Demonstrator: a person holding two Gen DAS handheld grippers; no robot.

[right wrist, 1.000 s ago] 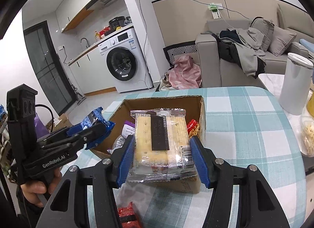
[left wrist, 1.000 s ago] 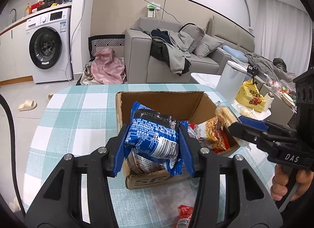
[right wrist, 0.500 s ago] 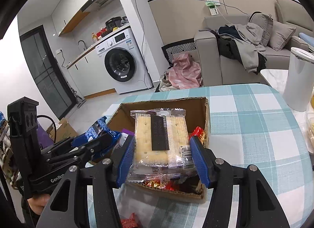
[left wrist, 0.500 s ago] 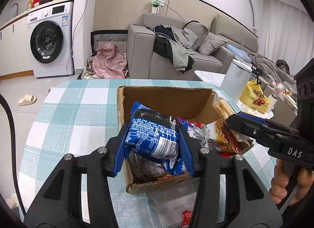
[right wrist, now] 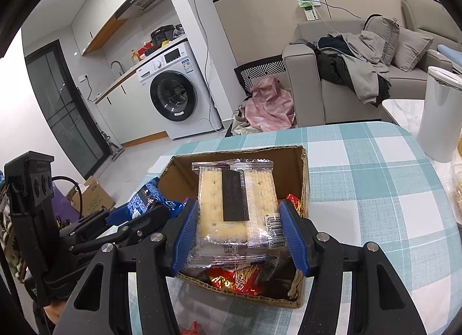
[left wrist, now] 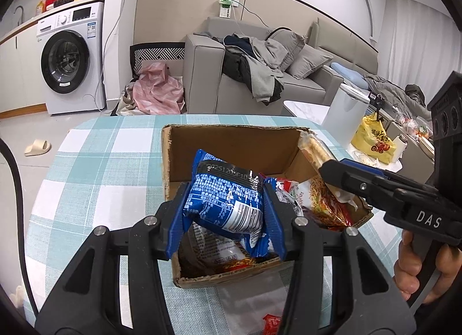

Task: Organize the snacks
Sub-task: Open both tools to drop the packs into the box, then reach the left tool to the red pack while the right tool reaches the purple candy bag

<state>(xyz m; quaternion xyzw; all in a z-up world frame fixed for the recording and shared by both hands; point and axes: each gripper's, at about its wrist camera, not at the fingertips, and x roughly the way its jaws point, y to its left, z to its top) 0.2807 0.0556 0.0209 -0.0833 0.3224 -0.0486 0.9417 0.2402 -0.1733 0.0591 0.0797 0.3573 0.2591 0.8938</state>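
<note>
An open cardboard box (left wrist: 231,138) (right wrist: 303,173) stands on the checked tablecloth and holds several snack packets. My left gripper (left wrist: 226,213) is shut on a blue snack bag (left wrist: 225,199) and holds it over the box's near left part. My right gripper (right wrist: 236,234) is shut on a clear pack of crackers (right wrist: 231,208) and holds it over the box. The right gripper and its crackers also show in the left wrist view (left wrist: 332,167); the left gripper and blue bag show in the right wrist view (right wrist: 144,211).
A small red packet (left wrist: 271,322) (right wrist: 189,329) lies on the tablecloth in front of the box, beside a clear wrapper (left wrist: 254,300). A white bin (right wrist: 441,115) and a yellow bag (left wrist: 372,138) stand to the right beyond the table. A sofa and a washing machine are behind.
Both grippers have moved forward with their packets, from in front of the box to over its opening. Both stay shut on their packets.
</note>
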